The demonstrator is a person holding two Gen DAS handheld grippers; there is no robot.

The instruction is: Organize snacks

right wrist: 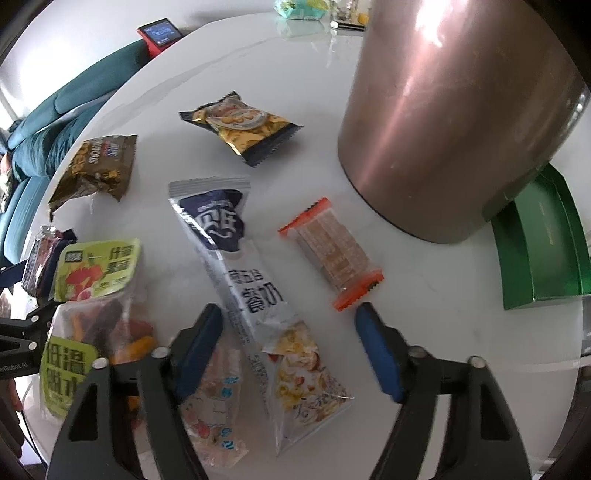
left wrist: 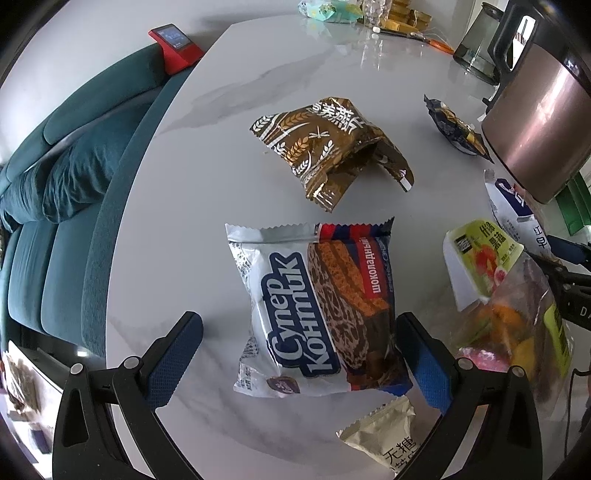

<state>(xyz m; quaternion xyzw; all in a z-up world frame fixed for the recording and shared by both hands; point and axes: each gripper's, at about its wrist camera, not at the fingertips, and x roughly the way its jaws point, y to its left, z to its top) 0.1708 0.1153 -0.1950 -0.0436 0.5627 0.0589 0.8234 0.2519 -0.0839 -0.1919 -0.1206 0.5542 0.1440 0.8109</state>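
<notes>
In the left wrist view my left gripper [left wrist: 299, 338] is open over a white, blue and red chocolate wafer packet [left wrist: 317, 314] that lies between its fingers on the white table [left wrist: 207, 192]. A crumpled brown and gold packet [left wrist: 328, 147] lies beyond it. In the right wrist view my right gripper [right wrist: 290, 328] is open above a long silver and navy pouch [right wrist: 236, 266]. An orange-ended cracker packet [right wrist: 332, 253] lies just past its right finger. A green-labelled dried fruit bag [right wrist: 92, 295] lies at the left, and a black and yellow packet [right wrist: 243, 125] farther off.
A tall bronze metal container [right wrist: 454, 122] stands at the right, with a green box [right wrist: 539, 243] behind it. A beige packet [left wrist: 384, 435] lies near my left gripper. A teal sofa [left wrist: 55, 192] runs along the table's left edge. Bottles and packets [left wrist: 369, 14] crowd the far end.
</notes>
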